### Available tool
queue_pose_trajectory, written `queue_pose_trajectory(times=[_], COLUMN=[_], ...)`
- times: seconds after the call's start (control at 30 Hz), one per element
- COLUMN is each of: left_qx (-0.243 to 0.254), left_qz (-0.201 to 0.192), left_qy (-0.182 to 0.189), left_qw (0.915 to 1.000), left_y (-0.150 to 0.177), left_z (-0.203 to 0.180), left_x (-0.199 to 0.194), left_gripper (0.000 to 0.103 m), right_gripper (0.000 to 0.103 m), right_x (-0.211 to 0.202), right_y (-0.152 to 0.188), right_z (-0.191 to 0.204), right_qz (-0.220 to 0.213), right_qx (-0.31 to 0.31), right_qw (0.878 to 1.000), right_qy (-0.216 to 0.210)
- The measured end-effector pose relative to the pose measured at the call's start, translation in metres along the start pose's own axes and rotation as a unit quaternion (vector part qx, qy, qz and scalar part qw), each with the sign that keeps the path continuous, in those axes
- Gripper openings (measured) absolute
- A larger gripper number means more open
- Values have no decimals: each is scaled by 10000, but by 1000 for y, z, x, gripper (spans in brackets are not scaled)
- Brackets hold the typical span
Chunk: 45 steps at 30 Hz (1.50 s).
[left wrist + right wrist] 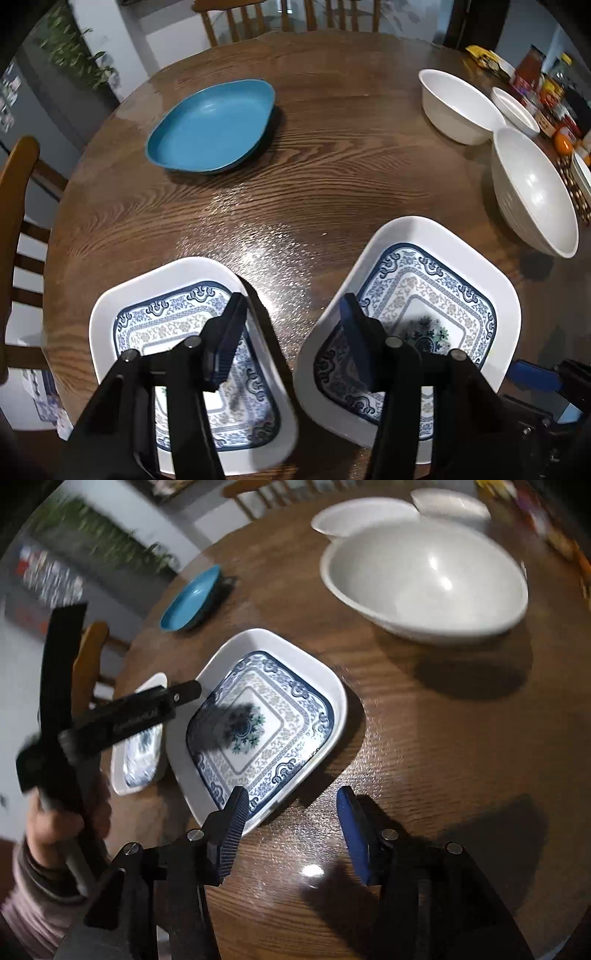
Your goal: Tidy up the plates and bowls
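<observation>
Two square white plates with blue patterns lie side by side at the near edge of the round wooden table [314, 155]: a left plate [173, 325] and a right plate [436, 295], also in the right wrist view [266, 716]. My left gripper [291, 332] is open and empty, hovering above the gap between them. My right gripper [291, 827] is open and empty, just right of the right plate's near corner. A blue oval dish [214, 125] lies at the far left. A large white bowl [424, 579] and two smaller white bowls [458, 107] stand at the right.
Jars, packets and an orange [543, 88] crowd the table's far right edge. Wooden chairs stand at the left [18, 229] and behind the table [288, 18]. The left gripper and the hand holding it [74, 738] show at the left of the right wrist view.
</observation>
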<state>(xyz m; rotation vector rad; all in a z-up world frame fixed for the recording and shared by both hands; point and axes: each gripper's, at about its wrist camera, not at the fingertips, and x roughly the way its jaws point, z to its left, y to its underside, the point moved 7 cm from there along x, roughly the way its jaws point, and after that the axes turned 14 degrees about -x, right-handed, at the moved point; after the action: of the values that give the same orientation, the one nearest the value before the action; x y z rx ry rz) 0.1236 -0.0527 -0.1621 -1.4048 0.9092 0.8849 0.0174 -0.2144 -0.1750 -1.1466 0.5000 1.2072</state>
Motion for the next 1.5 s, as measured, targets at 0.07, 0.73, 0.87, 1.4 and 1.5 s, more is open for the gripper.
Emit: queue_pose_trajectory(times=[0.07, 0.73, 0.87, 1.4, 1.5], left_qx=[143, 540, 507, -250, -603], left_qz=[-13, 636, 610, -26, -85], left_qy=[-20, 506, 529, 669, 581], left_qw=[9999, 9952, 9954, 9974, 9965], left_y=[-3, -10, -3, 7, 8], left_z=[-4, -9, -11, 45, 73], left_x=[1, 19, 18, -42, -51], left_gripper=[45, 23, 17, 13, 13], right_gripper=[50, 29, 19, 15, 15], right_x=[7, 19, 19, -11, -11], right_y=[-2, -13, -18, -46, -62], right_z=[1, 5, 1, 19, 40], right_qz=[26, -30, -84, -528, -595], right_qx=[52, -106, -203, -464, -702], right_qw=[10000, 9990, 9972, 9942, 9935], right_qy=[-29, 435, 714, 808, 669])
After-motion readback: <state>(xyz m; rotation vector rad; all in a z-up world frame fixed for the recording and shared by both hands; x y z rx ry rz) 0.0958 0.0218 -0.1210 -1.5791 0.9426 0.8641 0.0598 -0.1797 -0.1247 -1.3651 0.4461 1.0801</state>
